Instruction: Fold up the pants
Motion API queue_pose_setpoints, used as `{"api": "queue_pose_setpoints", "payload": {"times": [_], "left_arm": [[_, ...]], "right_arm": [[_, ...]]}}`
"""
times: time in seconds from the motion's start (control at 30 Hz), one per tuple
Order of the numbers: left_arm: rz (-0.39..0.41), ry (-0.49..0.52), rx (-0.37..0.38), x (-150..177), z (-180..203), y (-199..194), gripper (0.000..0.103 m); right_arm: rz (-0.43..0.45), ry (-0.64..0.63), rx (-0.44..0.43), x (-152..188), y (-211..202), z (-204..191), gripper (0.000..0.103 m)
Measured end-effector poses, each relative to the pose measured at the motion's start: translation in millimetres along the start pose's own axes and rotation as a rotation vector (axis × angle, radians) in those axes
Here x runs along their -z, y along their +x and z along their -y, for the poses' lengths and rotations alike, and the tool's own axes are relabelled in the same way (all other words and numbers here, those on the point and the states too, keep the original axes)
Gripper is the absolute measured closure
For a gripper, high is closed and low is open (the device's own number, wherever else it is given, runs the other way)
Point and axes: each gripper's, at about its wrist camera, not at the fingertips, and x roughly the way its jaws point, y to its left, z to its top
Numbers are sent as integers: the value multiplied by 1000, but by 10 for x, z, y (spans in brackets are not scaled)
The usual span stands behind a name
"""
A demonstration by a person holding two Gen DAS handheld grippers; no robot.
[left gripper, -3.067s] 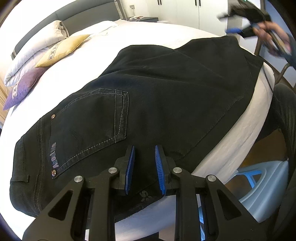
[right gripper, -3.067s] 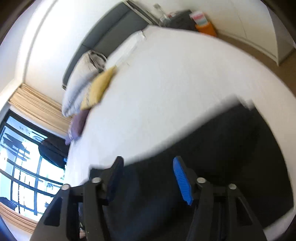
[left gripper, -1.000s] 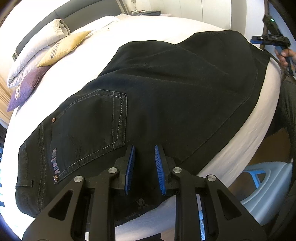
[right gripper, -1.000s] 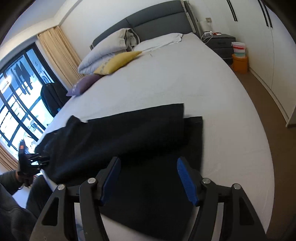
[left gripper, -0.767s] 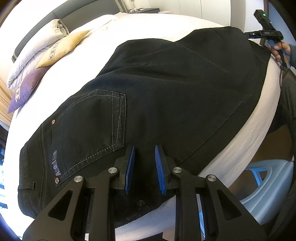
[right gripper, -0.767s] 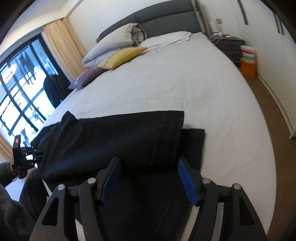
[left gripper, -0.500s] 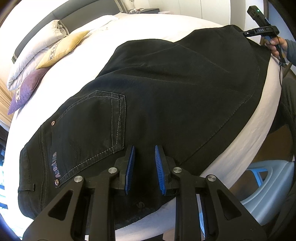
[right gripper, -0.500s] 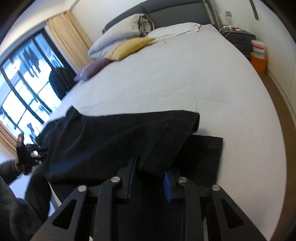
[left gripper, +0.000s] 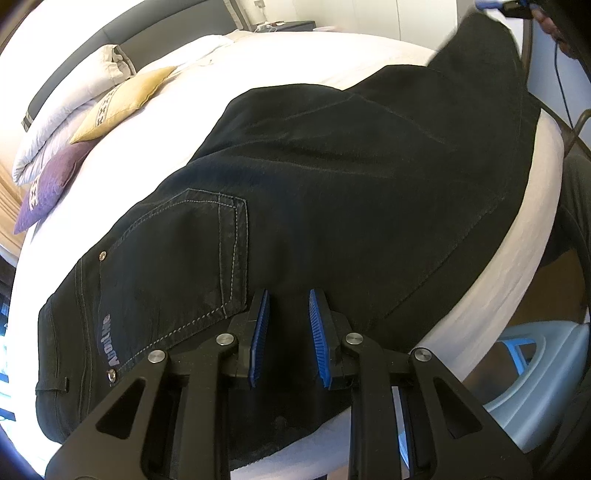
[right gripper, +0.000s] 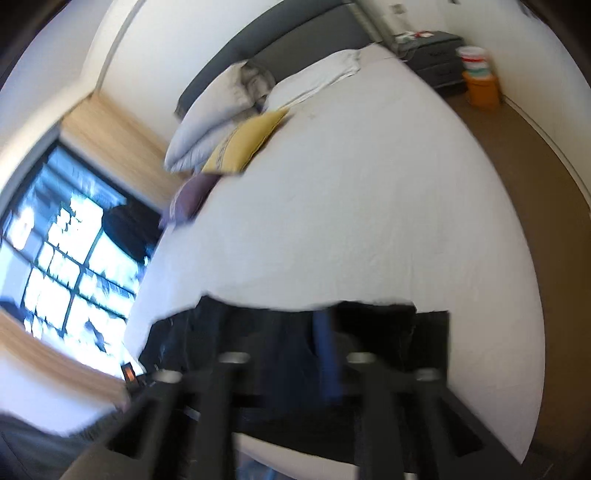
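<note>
Black pants (left gripper: 332, 192) lie across the white bed (left gripper: 332, 51), back pocket up, waistband at the left, legs running to the far right. My left gripper (left gripper: 289, 325) hovers over the seat near the front edge, its blue pads (left gripper: 260, 328) a narrow gap apart, holding nothing. My right gripper (right gripper: 291, 347) is shut on the pants' leg end (right gripper: 369, 321); the view is blurred. In the left wrist view the leg end (left gripper: 480, 40) is lifted off the bed at the top right, with the right gripper (left gripper: 506, 5) above it.
Grey, yellow and purple pillows (left gripper: 122, 96) lie by the grey headboard (right gripper: 295, 40). A pale blue plastic stool (left gripper: 535, 365) stands off the bed's front right. A nightstand (right gripper: 432, 48) and an orange bucket (right gripper: 482, 86) stand at the far corner. A window (right gripper: 55, 266) is on the left.
My right gripper closed on the leg end and has lifted it off the bed. My left gripper has stayed over the seat with the same narrow gap.
</note>
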Motion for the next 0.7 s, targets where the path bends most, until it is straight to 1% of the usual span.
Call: {"api": "queue_pose_setpoints", "payload": {"times": [0.03, 0.07, 0.1, 0.13, 0.17, 0.2, 0.27, 0.3, 0.33, 0.4, 0.43, 0.53, 0.63, 0.67, 0.7], "left_arm": [[0, 1, -2, -9, 9, -5, 81], [1, 4, -4, -11, 20, -11, 81], [0, 10, -11, -17, 38, -15, 81], [1, 14, -15, -19, 48, -17, 81], [3, 15, -17, -13, 51, -24, 81], [4, 13, -16, -9, 54, -26, 81], [5, 10, -11, -7, 50, -32, 81], [5, 11, -10, -10, 51, -30, 81], [5, 12, -9, -11, 49, -29, 81], [5, 13, -11, -15, 51, -24, 81], [4, 13, -12, -18, 51, -23, 81], [3, 11, -22, -28, 62, -16, 81], [1, 15, -32, -40, 87, -18, 81], [1, 16, -36, -45, 95, -17, 81], [1, 16, -38, -48, 104, -14, 81]], "right_arm": [[-10, 38, 103, 20, 39, 134, 25], [-36, 93, 208, 68, 93, 287, 25], [-75, 164, 273, 156, 149, 462, 25], [-81, 224, 281, 249, 155, 589, 25], [-63, 273, 264, 356, 123, 694, 25], [-25, 307, 223, 516, 55, 779, 25], [28, 340, 187, 772, -60, 834, 25], [59, 363, 155, 922, -120, 860, 25], [93, 405, 100, 1110, -171, 887, 25], [125, 458, 7, 1399, -181, 904, 25], [146, 475, -10, 1563, -165, 883, 25], [174, 544, -27, 1846, -28, 880, 26], [167, 615, -28, 1927, 158, 911, 30], [170, 639, -35, 1931, 175, 933, 30], [180, 664, -61, 1913, 206, 950, 30]]}}
